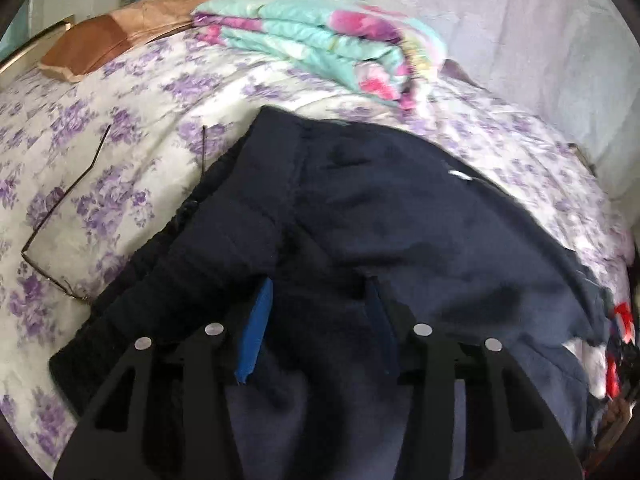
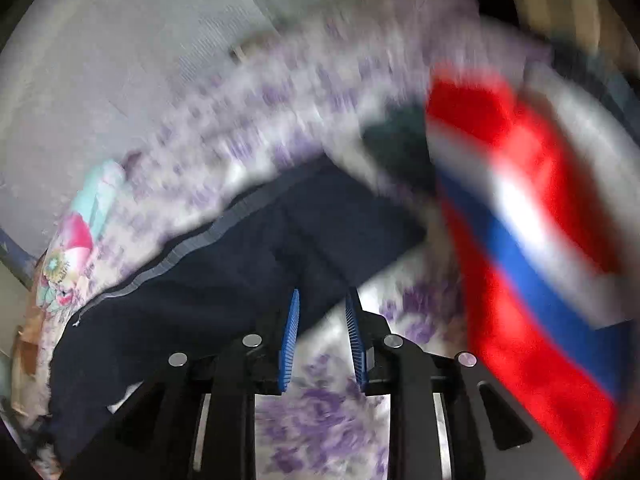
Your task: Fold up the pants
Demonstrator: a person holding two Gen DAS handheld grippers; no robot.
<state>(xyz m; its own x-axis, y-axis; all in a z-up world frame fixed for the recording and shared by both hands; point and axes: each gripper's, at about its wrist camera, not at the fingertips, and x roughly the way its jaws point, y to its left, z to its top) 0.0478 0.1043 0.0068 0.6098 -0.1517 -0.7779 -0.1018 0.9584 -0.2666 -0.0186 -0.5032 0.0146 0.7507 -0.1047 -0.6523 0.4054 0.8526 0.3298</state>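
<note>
Dark navy pants [image 1: 360, 216] are shown spread, partly bunched, on a bed [image 1: 100, 184] covered in purple-flowered bedding, with a folded floral blanket [image 1: 320, 40] beyond them and a red, white and blue striped cloth [image 2: 520, 220] just beside their right edge. A slack, uneven fold is judged likely if only one layer of the thick fabric is pinched, or if the striped cloth is caught along with it. The left tongs [image 1: 320, 292] are seen partly open over the pants with no fabric visibly pinched, while the right tongs [image 2: 322, 300] stand narrowly parted at the pants' edge, nothing gripped.
</note>
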